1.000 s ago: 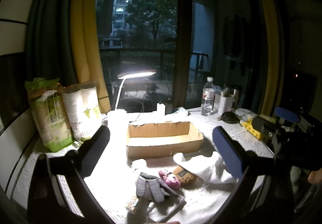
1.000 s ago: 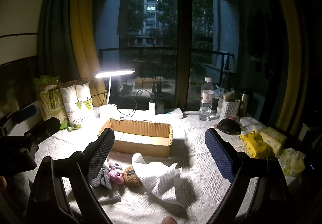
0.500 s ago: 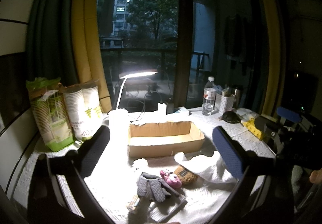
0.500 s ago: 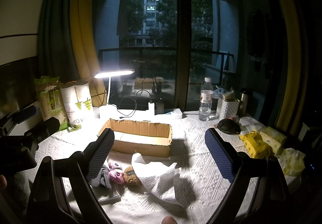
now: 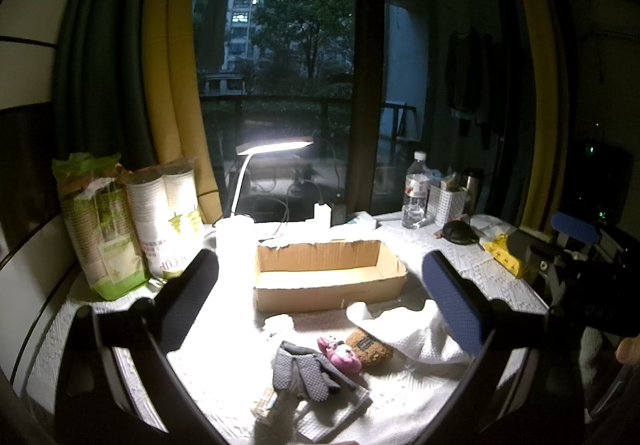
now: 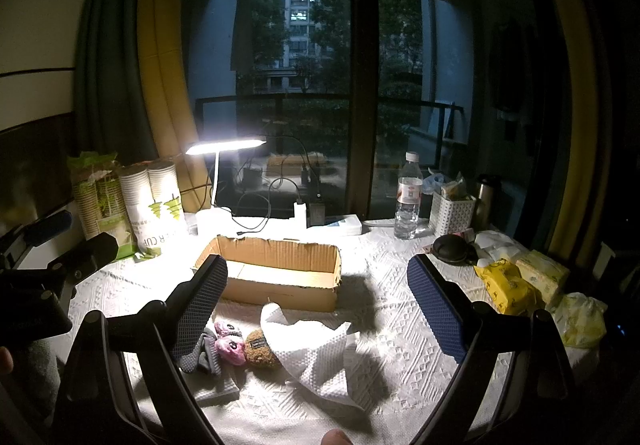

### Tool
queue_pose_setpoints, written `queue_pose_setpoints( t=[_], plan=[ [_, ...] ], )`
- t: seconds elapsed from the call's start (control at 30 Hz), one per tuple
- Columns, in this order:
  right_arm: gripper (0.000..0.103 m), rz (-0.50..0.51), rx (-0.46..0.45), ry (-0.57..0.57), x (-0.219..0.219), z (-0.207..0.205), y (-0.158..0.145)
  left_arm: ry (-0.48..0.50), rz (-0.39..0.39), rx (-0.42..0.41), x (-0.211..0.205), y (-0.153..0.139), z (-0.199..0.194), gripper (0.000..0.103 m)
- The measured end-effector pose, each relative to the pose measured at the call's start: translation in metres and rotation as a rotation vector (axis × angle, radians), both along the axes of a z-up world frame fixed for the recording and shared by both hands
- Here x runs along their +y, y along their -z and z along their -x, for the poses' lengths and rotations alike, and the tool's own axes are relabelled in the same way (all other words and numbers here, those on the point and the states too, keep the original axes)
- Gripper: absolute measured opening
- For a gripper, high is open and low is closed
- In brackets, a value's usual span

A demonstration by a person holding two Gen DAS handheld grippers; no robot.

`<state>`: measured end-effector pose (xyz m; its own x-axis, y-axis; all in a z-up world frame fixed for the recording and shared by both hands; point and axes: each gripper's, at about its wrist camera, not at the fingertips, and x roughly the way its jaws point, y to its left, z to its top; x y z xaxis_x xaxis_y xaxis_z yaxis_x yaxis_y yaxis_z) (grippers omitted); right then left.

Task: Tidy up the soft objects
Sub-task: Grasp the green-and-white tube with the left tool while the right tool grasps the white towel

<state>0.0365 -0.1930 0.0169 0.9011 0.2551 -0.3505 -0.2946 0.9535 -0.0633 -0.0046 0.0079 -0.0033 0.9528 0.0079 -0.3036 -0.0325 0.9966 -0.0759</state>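
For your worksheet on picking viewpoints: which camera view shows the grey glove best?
The left wrist view: the grey glove lies unobstructed, fingers spread. In the right wrist view, the right claw's finger partly covers it.

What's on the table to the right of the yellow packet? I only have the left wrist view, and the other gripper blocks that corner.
Observer: In the right wrist view, a pale tissue pack lies against the yellow packet.
Operator: Anything beyond that?
Observer: A crumpled yellowish plastic bag sits just past them, further right.
Operator: And is that gripper holding anything?
Observer: No, the right gripper is wide open with nothing in it.
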Motion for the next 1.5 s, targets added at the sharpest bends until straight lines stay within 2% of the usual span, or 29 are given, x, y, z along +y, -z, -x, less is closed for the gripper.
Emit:
queue_pose_setpoints(
  t=[0.23, 0.3, 0.53, 0.67, 1.0, 1.17, 1.37, 1.47, 1.5],
  plan=[
    [0.094, -0.004, 0.004, 0.005, 0.0, -0.001, -0.003, -0.001, -0.002, 0.013, -0.001, 0.004, -0.002, 0.102],
    [0.094, -0.009, 0.013, 0.012, -0.011, -0.006, 0.004, -0.006, 0.001, 0.024, 0.0, 0.007, -0.005, 0.102],
    [0.094, 0.0, 0.053, 0.016, -0.011, -0.02, 0.025, -0.026, 0.012, 0.087, 0.009, 0.029, -0.023, 0.102],
    [0.094, 0.024, 0.116, 0.026, -0.013, -0.037, 0.053, -0.04, 0.023, 0.147, 0.016, 0.051, -0.035, 0.102],
    [0.094, 0.062, 0.233, 0.037, -0.014, -0.067, 0.101, -0.054, 0.031, 0.317, 0.027, 0.118, -0.06, 0.102],
    [0.094, 0.084, 0.293, 0.026, -0.014, -0.077, 0.126, -0.07, 0.014, 0.387, 0.033, 0.149, -0.063, 0.102],
    [0.094, 0.074, 0.348, -0.001, -0.015, -0.086, 0.144, -0.073, 0.009, 0.441, 0.041, 0.171, -0.056, 0.102],
    [0.09, 0.066, 0.376, -0.005, -0.018, -0.093, 0.153, -0.072, 0.012, 0.475, 0.044, 0.184, -0.056, 0.101],
    [0.086, 0.058, 0.384, -0.007, -0.019, -0.095, 0.155, -0.071, 0.011, 0.481, 0.045, 0.185, -0.056, 0.096]
  ],
)
